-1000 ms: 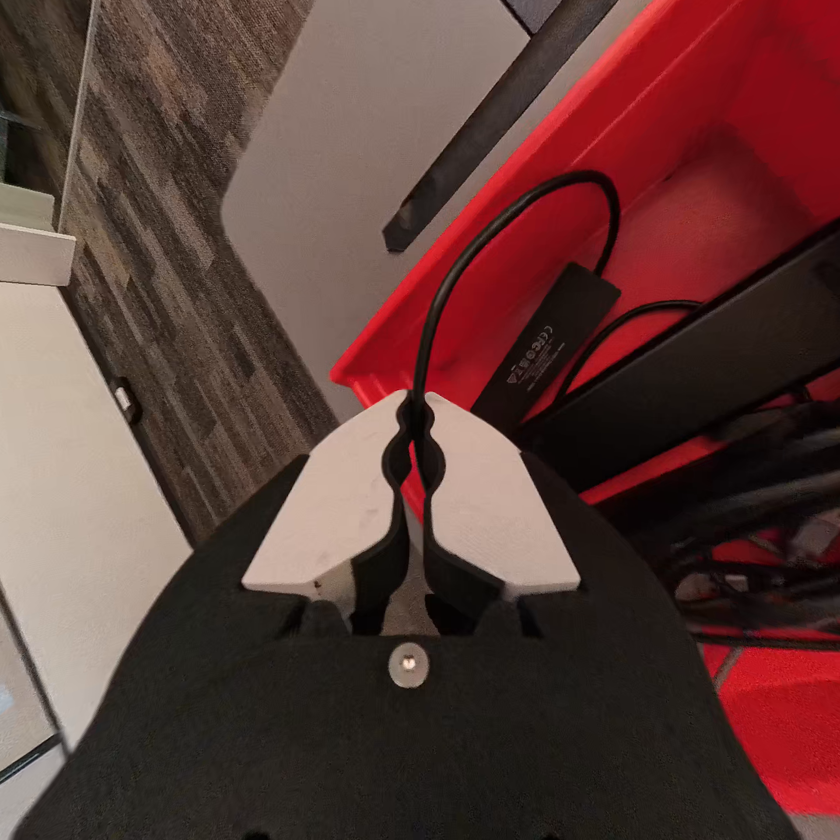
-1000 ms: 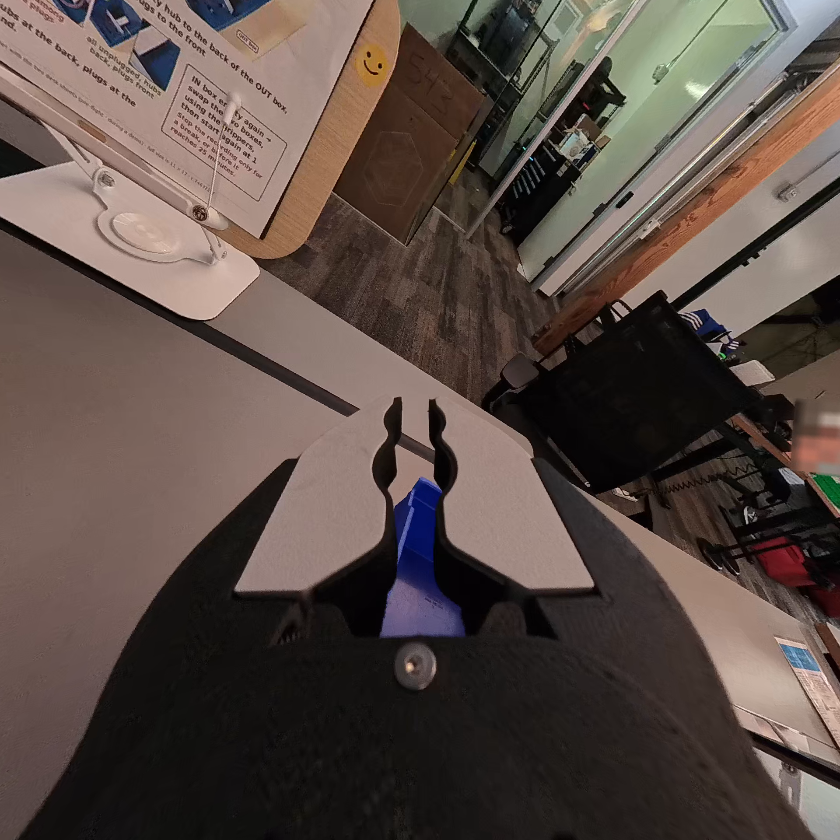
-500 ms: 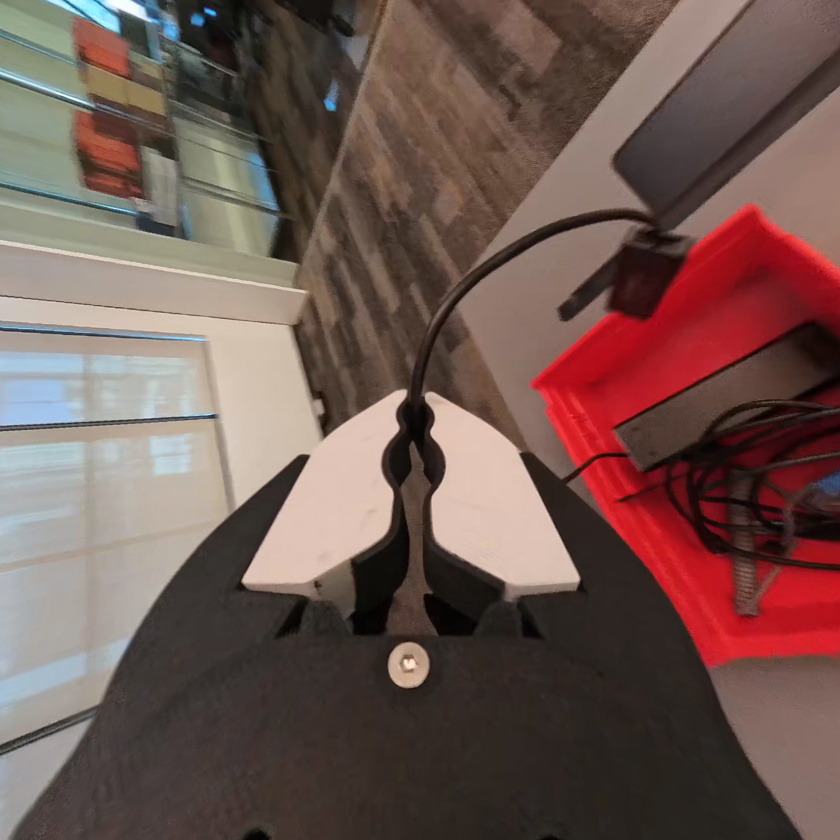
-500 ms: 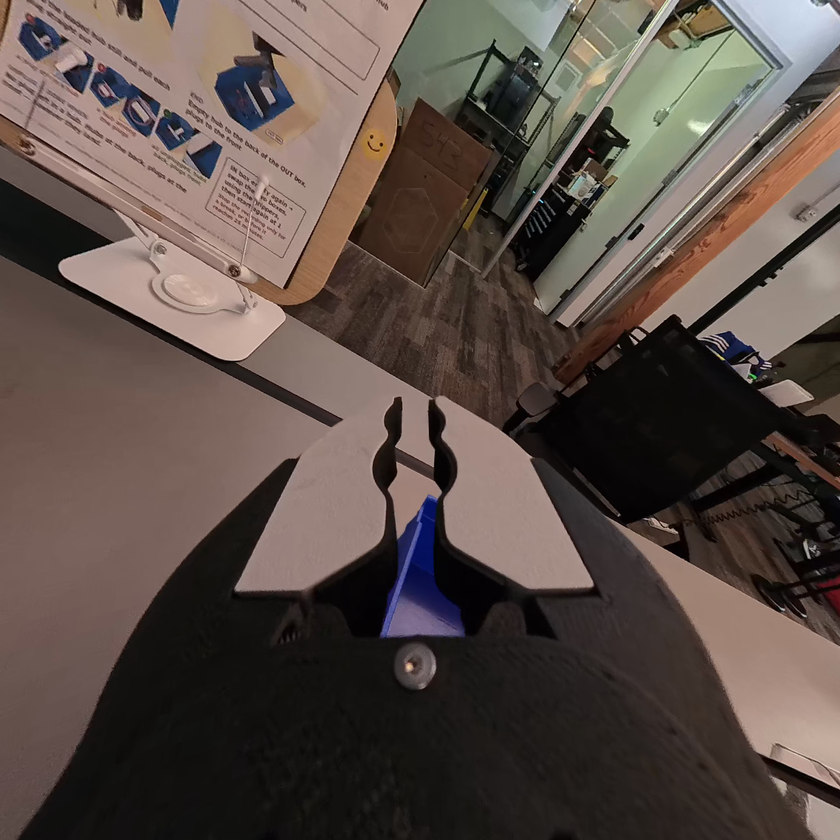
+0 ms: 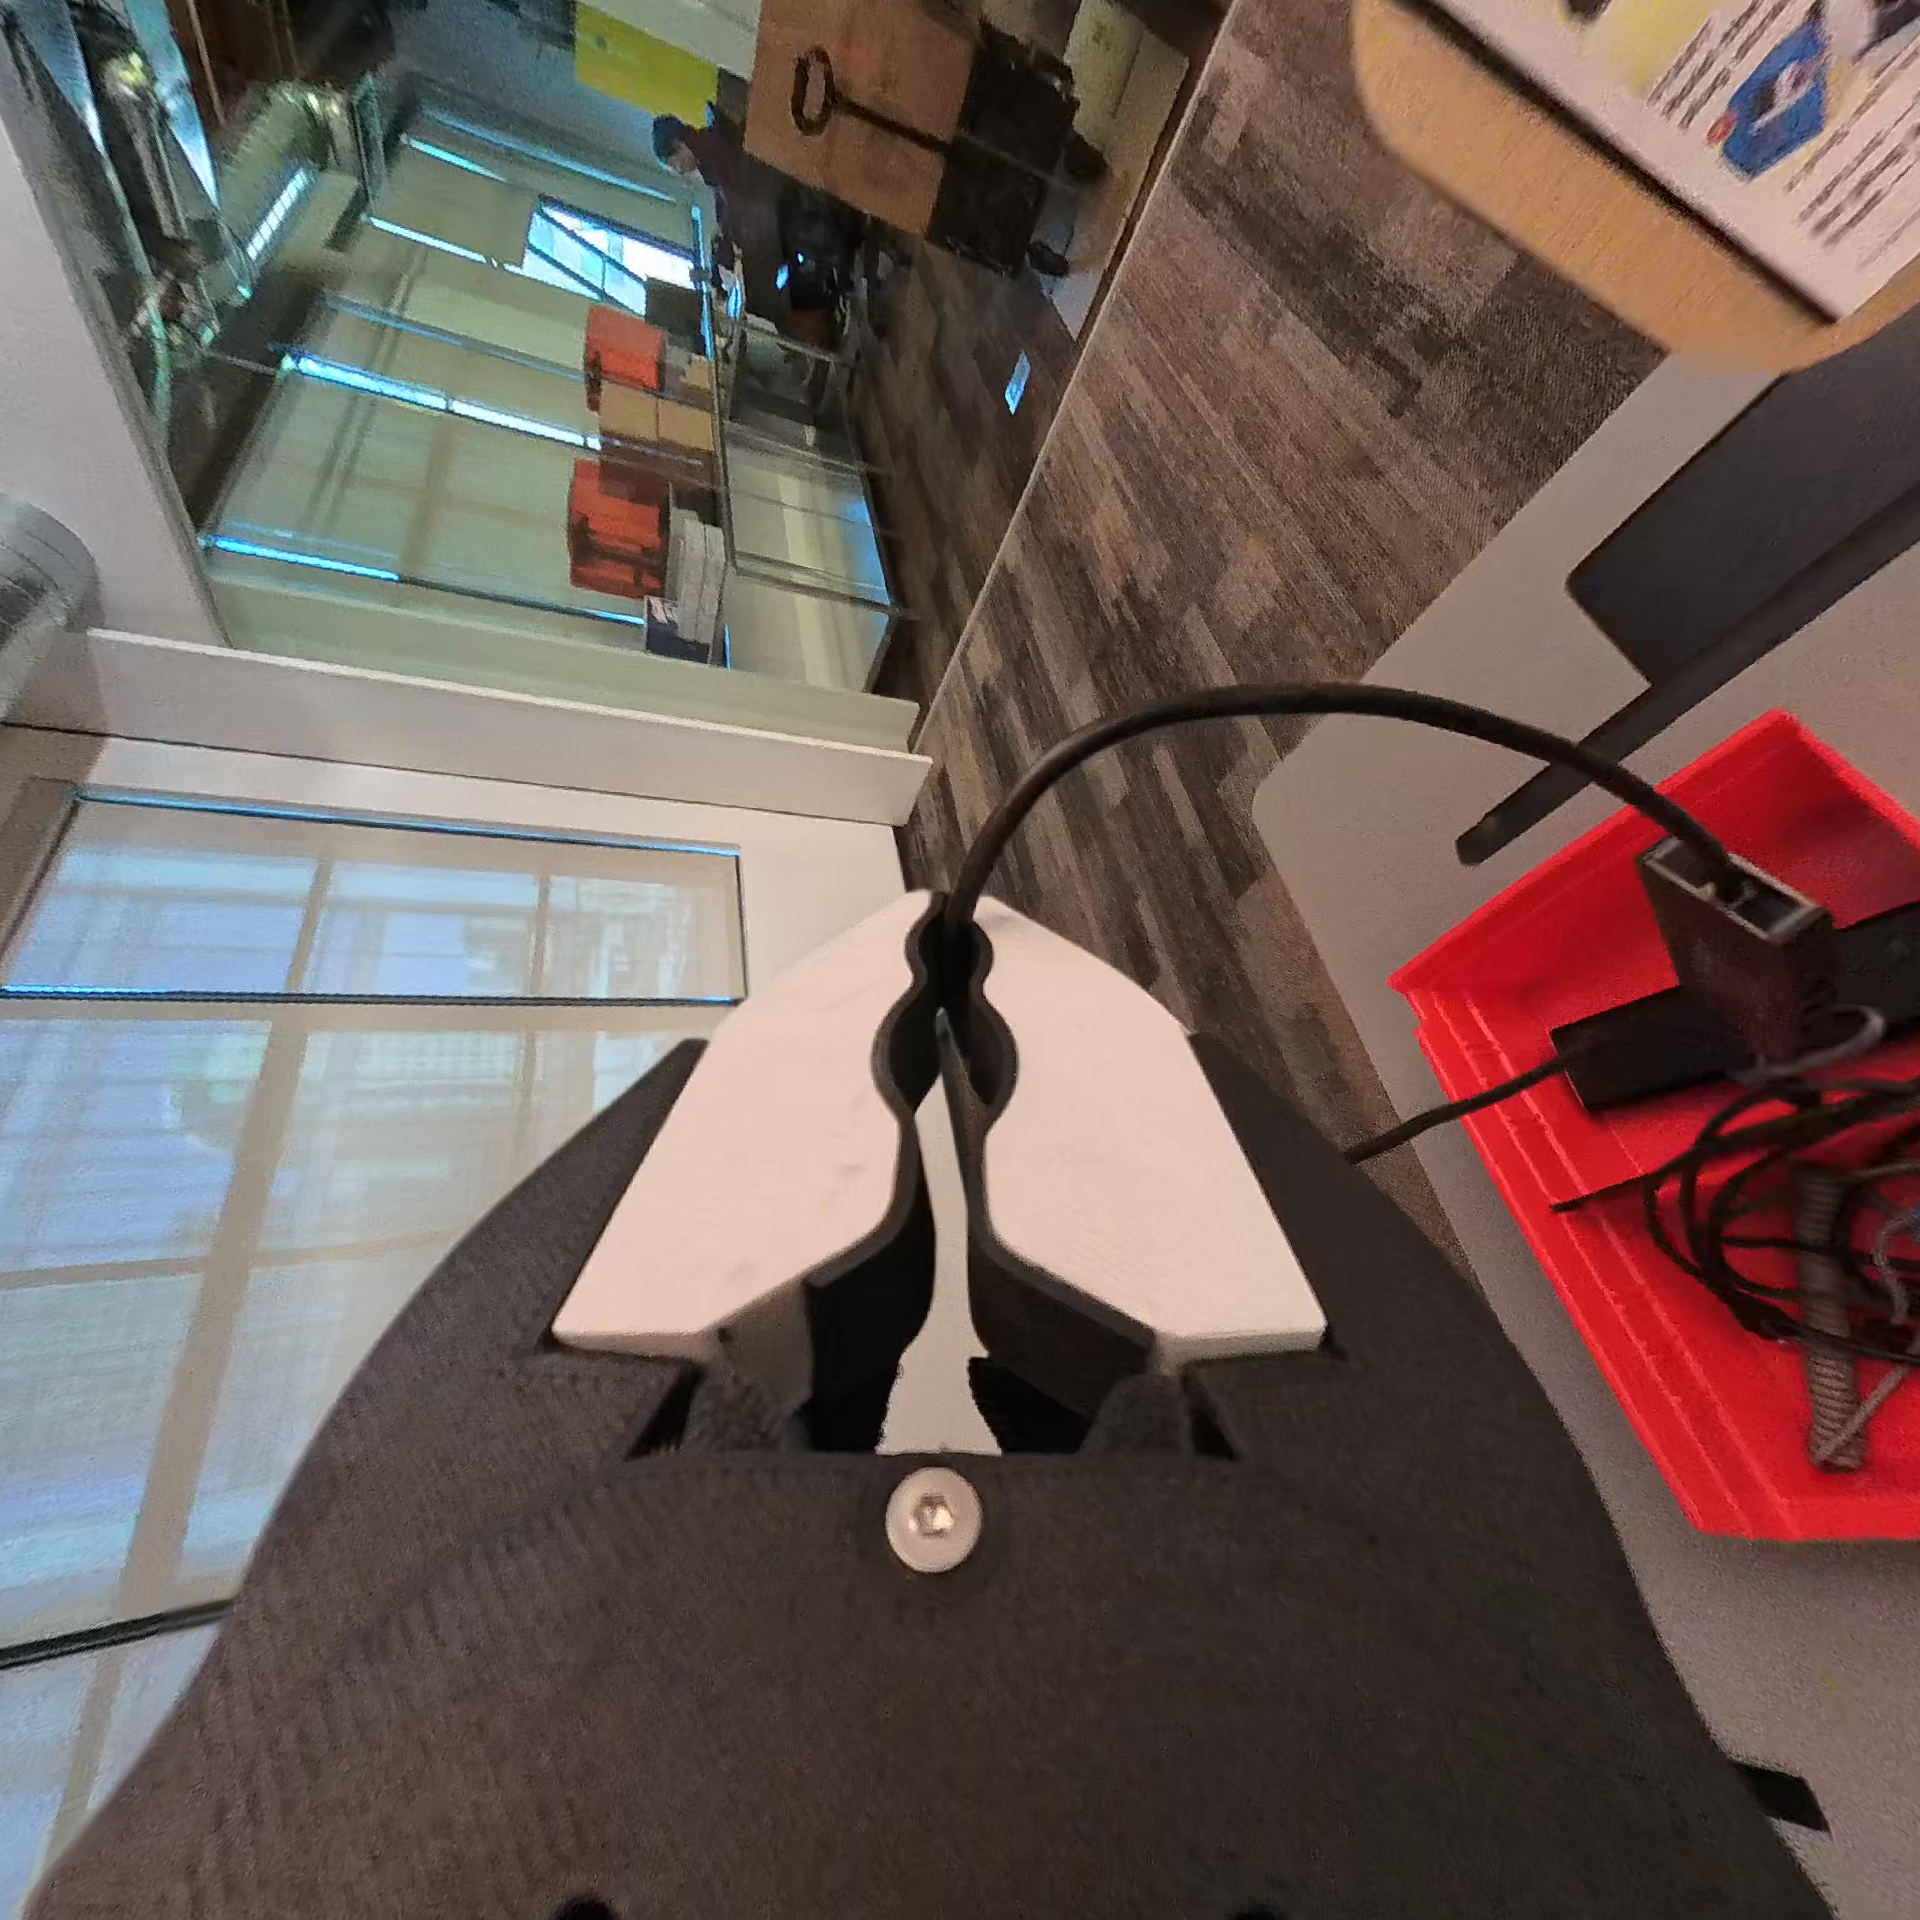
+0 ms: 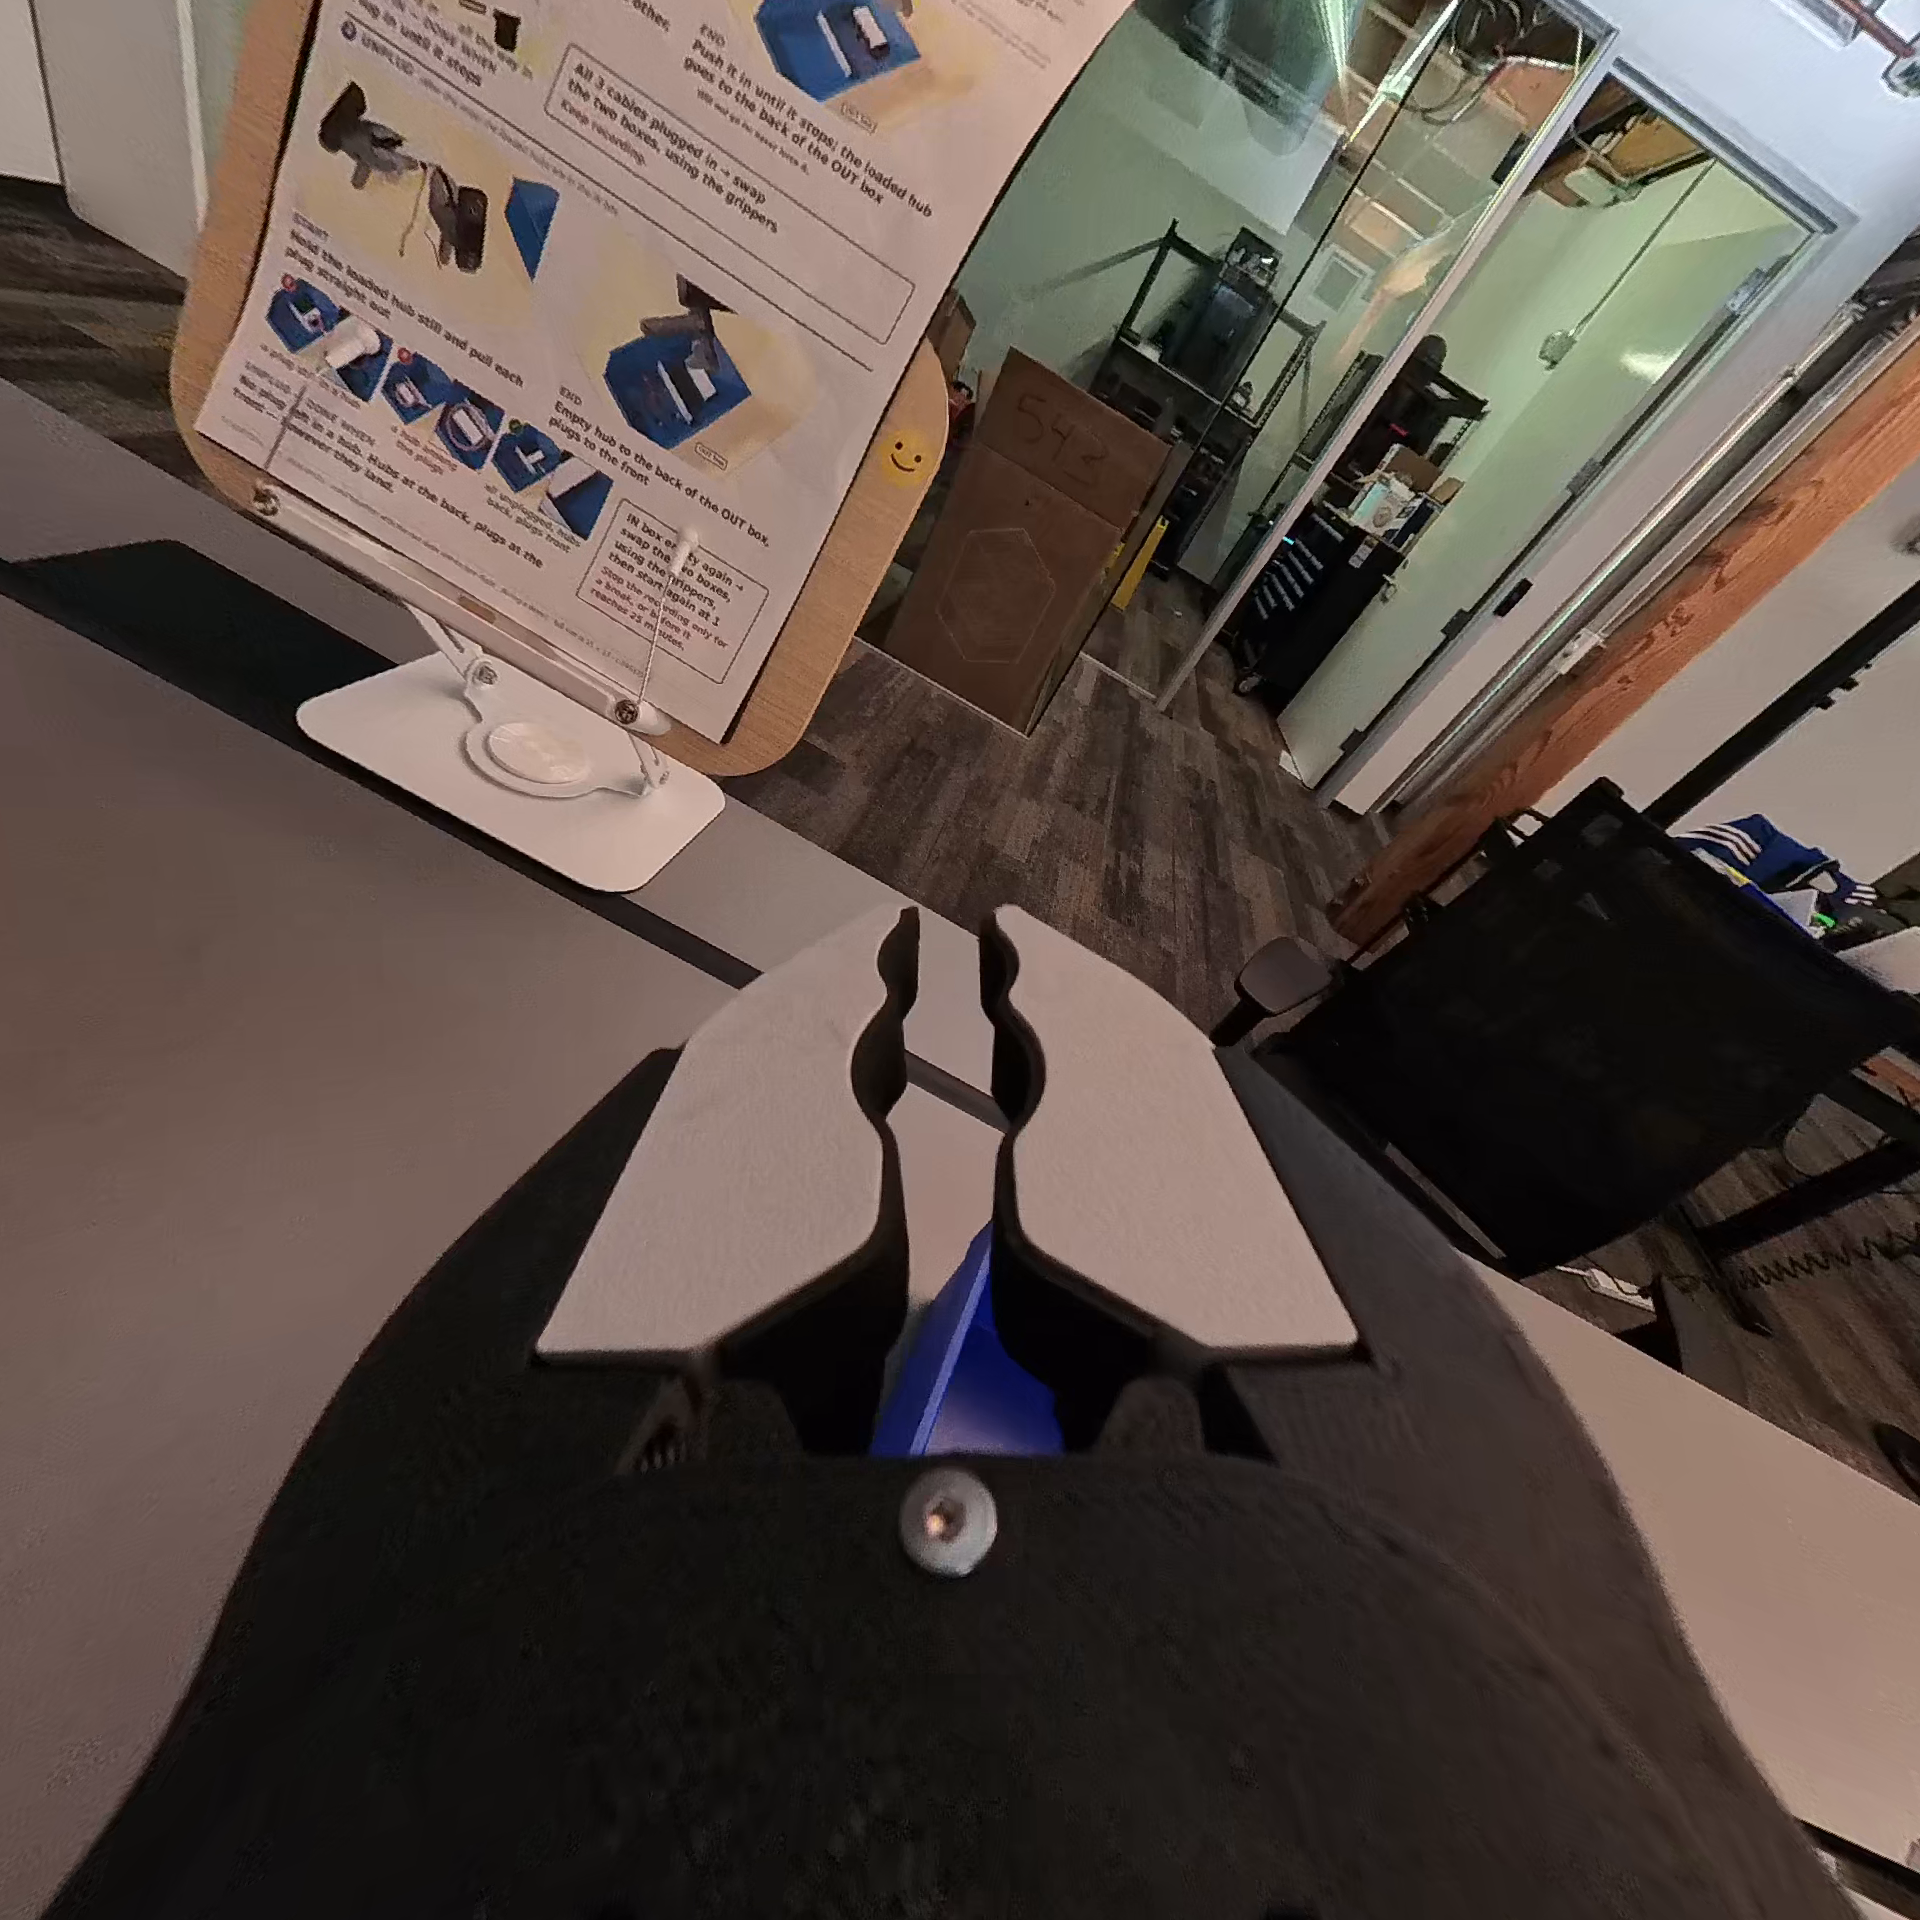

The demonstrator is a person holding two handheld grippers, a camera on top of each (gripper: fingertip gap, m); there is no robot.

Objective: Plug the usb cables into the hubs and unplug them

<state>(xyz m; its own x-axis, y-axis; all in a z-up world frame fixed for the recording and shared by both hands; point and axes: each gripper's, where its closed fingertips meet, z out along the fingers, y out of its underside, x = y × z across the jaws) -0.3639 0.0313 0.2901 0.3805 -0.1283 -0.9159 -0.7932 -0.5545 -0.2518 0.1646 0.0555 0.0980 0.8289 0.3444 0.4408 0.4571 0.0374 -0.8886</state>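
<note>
My left gripper (image 5: pixel 948 920) is shut on a thin black cable (image 5: pixel 1299 701). The cable arcs up and right to a black USB hub (image 5: pixel 1730 956), which hangs from it over the red bin (image 5: pixel 1538 1236). Another black hub (image 5: pixel 1652 1060) and a tangle of black cables (image 5: pixel 1787 1184) lie in the red bin. My right gripper (image 6: pixel 948 920) is held above the grey table (image 6: pixel 312 1039) with its jaws a narrow gap apart and nothing between them. A blue bin (image 6: pixel 961 1371) shows below and behind its fingers.
An instruction board (image 6: pixel 582 343) on a white stand (image 6: pixel 520 769) stands at the table's far edge. A black strip (image 5: pixel 1766 520) lies on the table behind the red bin. A black mesh chair (image 6: pixel 1558 1060) stands beyond the table on the right. My right fingertips sit around 55 centimetres from my left ones.
My left gripper has lifted the hub by its cable out of the red bin and tilted upward. The right gripper's view has pulled back a little; its jaws keep the same gap.
</note>
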